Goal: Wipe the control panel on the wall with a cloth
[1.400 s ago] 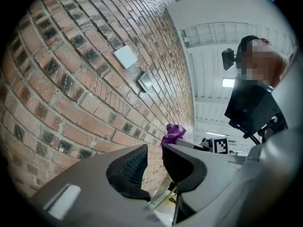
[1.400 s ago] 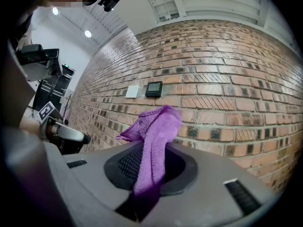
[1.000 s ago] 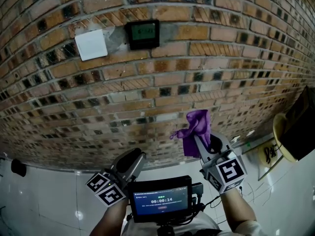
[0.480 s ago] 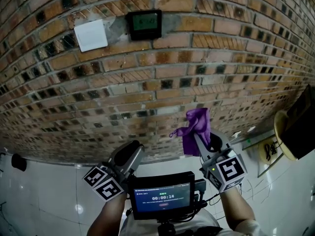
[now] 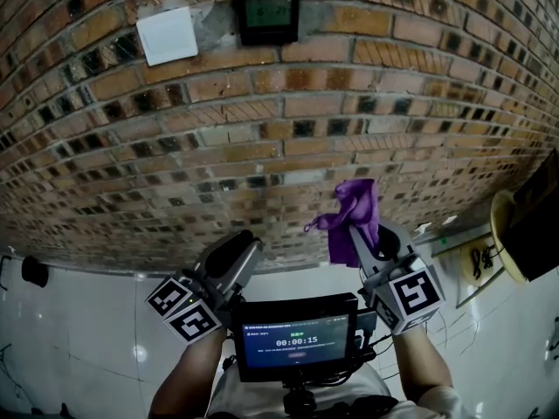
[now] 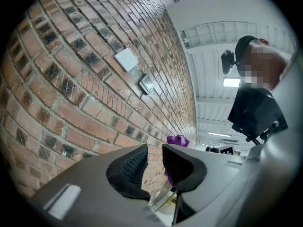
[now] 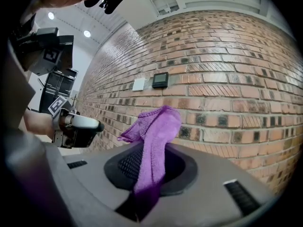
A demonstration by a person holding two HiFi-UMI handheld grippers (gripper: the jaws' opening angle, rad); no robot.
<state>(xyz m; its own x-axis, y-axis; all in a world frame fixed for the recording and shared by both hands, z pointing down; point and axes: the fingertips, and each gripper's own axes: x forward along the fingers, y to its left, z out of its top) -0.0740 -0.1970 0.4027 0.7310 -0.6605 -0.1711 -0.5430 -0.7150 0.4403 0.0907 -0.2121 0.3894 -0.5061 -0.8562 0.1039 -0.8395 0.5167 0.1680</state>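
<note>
- High on the brick wall (image 5: 288,138), close to the top edge of the head view, sits the dark control panel (image 5: 268,17). A white plate (image 5: 167,36) is just beside it on the left.
- Both sit nearer that top edge than a second ago, and the panel is further right in the frame. More white floor shows below the wall.
- The right claw (image 5: 362,234) is clamped on the purple cloth (image 5: 355,216). In the right gripper view the cloth runs up between the two pads and flops over to the left at its top.
- The cloth is well below the panel and to its right, apart from the bricks — much where it hung in the earlier pictures, still upright in the claw.
- The left claw (image 5: 240,250) stands narrowly apart. The left gripper view shows a slim gap between its pads, with only wall showing through it.
- It points up at the wall as before, low and left of the right one.
- Between the forearms a small screen (image 5: 295,347) reads 00:00:15 — one count above its reading a second ago.
</note>
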